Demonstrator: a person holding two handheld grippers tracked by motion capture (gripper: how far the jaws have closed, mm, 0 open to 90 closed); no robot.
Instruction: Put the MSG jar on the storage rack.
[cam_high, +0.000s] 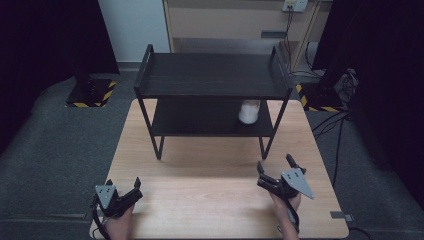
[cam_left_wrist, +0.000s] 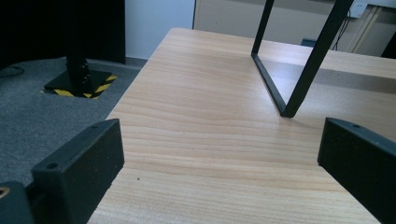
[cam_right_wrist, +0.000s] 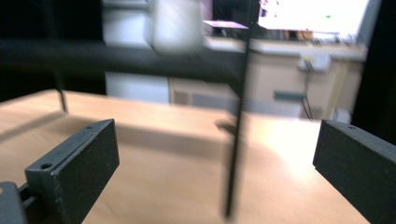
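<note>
A black two-tier shelf (cam_high: 212, 75) stands at the far half of the wooden table (cam_high: 200, 200). On its lower board, toward the right, sits a white cup (cam_high: 248, 111), which appears blurred at the top of the right gripper view (cam_right_wrist: 177, 25). My left gripper (cam_high: 123, 184) rests near the table's front left corner, open and holding nothing; its jaws stand wide apart over bare wood (cam_left_wrist: 219, 154). My right gripper (cam_high: 275, 162) hovers at the front right, just short of the shelf's right front leg (cam_right_wrist: 236, 140). It is open too, with nothing between its fingers (cam_right_wrist: 215, 158).
The shelf's left front leg (cam_left_wrist: 299, 79) stands ahead and to the right of the left gripper. Grey carpet (cam_high: 60, 140) surrounds the table. Black stands with yellow-striped bases (cam_high: 90, 92) sit on the floor at both far sides, and cables (cam_high: 330, 125) trail at the right.
</note>
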